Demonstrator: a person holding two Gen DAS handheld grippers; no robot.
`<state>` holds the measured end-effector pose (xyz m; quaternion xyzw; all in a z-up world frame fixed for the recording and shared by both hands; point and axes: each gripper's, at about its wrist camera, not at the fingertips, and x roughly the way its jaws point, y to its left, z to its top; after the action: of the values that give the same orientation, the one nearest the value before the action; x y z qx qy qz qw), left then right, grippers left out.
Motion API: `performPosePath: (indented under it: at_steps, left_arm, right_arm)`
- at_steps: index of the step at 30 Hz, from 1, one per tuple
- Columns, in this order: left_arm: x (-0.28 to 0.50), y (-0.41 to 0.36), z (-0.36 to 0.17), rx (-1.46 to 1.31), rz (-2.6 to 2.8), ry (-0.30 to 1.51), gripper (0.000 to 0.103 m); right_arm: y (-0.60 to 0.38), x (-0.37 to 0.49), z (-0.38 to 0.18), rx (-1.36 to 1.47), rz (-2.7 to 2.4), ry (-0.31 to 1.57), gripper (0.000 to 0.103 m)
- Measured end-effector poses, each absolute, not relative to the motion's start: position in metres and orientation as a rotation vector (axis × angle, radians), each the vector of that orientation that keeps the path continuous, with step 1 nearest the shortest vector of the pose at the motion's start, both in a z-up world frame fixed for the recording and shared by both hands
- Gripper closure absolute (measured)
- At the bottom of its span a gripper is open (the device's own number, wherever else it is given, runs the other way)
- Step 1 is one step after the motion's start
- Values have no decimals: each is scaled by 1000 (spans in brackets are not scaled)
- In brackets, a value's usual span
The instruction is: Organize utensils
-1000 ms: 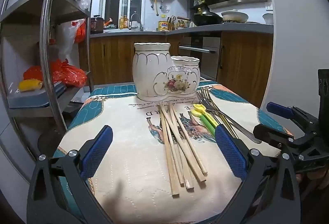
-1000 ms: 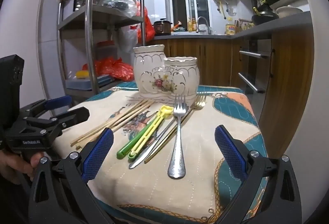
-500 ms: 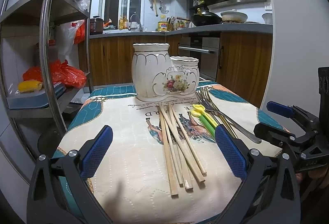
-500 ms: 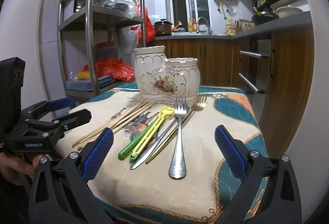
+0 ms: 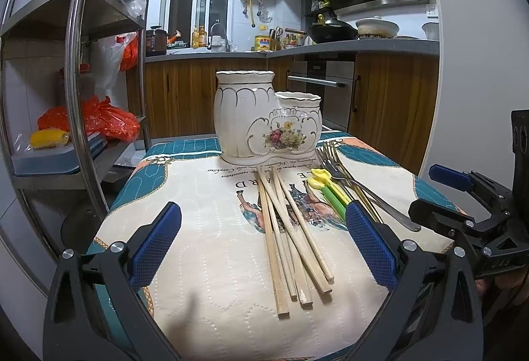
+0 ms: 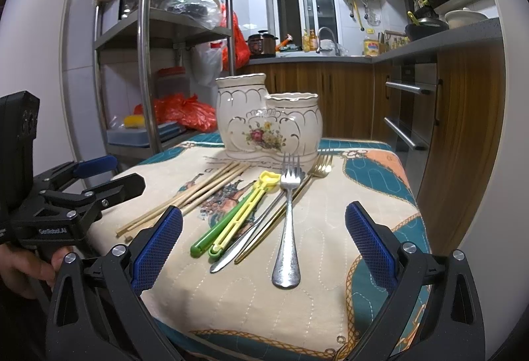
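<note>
- Chopsticks (image 5: 291,238) lying bundled mid-cloth, tips pointing toward ceramic holder (image 5: 267,122) sitting at far end of surface (image 5: 211,261)
- Left gripper (image 5: 261,248) hovering over them, jaws spread wide, gripping nothing
- Right gripper (image 6: 263,242) hanging over silver fork (image 6: 288,222), knife (image 6: 246,237), gold fork (image 6: 291,199), green and yellow plastic utensils (image 6: 231,218); jaws gaping, holding nothing
</note>
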<state>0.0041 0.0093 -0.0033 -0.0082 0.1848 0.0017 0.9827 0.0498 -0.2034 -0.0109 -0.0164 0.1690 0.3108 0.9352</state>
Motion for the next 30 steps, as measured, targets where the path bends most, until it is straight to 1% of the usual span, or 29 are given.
performPosePath:
  at_steps: [30]
  left_arm:
    - [4,8,-5,-14,-1,377,5]
  right_arm:
    - [-203,49,-10,-35,637,346,5]
